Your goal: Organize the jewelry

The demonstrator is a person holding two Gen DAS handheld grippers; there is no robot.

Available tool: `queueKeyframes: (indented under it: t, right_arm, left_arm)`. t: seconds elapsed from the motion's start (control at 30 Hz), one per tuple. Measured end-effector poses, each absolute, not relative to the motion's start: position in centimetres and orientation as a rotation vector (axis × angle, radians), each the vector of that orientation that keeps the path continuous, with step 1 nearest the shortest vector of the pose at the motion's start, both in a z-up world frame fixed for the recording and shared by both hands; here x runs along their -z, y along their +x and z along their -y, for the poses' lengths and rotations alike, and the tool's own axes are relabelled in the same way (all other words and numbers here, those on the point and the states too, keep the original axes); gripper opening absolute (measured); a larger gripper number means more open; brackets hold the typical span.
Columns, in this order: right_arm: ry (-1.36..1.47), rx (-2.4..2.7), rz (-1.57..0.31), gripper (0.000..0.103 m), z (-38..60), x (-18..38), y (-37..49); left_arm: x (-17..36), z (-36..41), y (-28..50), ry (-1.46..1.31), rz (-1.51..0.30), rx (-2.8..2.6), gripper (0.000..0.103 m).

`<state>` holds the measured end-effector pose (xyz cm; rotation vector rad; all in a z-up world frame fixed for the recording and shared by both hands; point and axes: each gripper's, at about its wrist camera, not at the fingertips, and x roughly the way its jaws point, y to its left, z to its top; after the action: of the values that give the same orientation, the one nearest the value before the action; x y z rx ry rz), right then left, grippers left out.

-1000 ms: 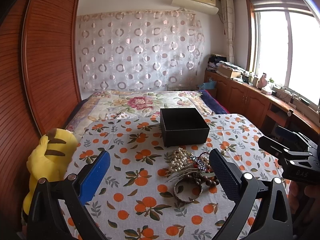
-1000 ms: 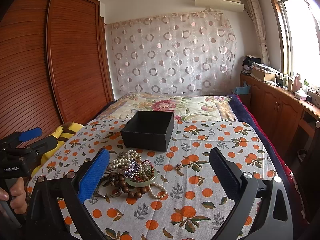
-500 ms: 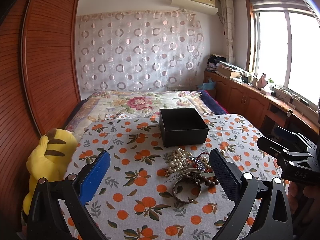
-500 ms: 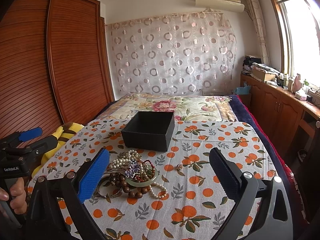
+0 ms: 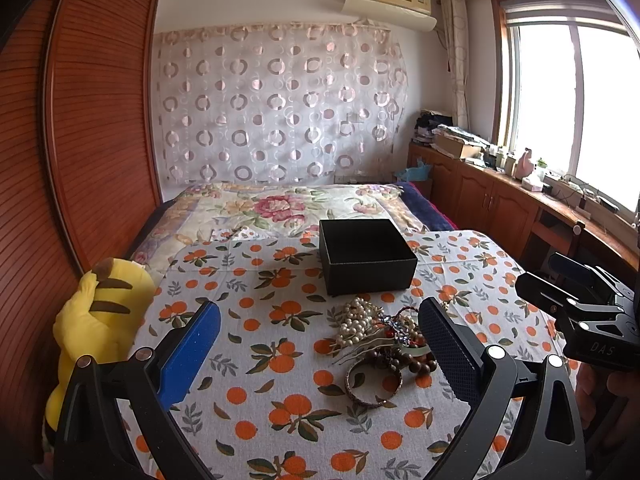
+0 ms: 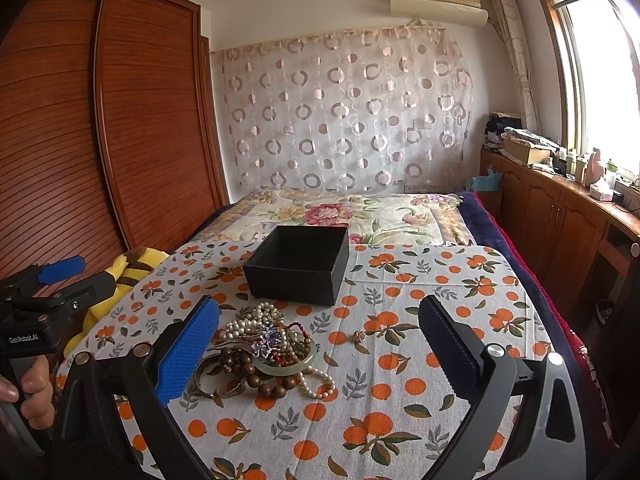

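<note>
A heap of jewelry (image 5: 380,334) lies on the orange-print cloth: pearl strands, brown wooden beads, a bangle (image 5: 373,384), a green bangle (image 6: 286,364). The heap also shows in the right wrist view (image 6: 266,348). A small ring (image 6: 357,335) lies apart to its right. An open black box (image 5: 366,255) stands just behind the heap, also in the right wrist view (image 6: 298,264). My left gripper (image 5: 320,350) is open and empty, held above the cloth in front of the heap. My right gripper (image 6: 318,350) is open and empty, to the right of the heap.
A yellow plush toy (image 5: 96,320) sits at the cloth's left edge. A floral quilt (image 5: 288,208) covers the bed behind the box. A wooden wardrobe (image 5: 80,140) is on the left, low cabinets (image 5: 500,204) under the window on the right.
Both grippers have held almost still; the views have shifted only very slightly. Nothing on the cloth has moved.
</note>
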<state>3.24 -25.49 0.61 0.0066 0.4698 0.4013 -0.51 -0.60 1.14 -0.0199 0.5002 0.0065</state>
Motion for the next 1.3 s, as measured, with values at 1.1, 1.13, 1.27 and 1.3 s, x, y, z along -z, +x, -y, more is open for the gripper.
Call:
queueKeyframes:
  t: [1.1,1.13,1.27,1.3]
  right_arm:
    - [0.007,-0.403,-0.465,0.101,25.7,-0.4,3.2]
    - [0.007,-0.404,-0.465,0.101,25.7,-0.3,3.2]
    - [0.004,-0.405,-0.474,0.101,25.0,-1.3,3.0]
    - [0.003,-0.409,-0.489,0.101,24.7,-1.2,3.3]
  left_arm:
    - [-1.1,0.6,-0.6,-0.021,-0.499,-0.006,0.096]
    - [-1.0,0.7,-0.6,-0.021,-0.500,-0.005,0.096]
    - [-1.3,1.2,0.0,-0.017,-0.534,0.005,0.096]
    - [-1.1,1.1,0.1,-0.018,-0.542,0.008,0.096]
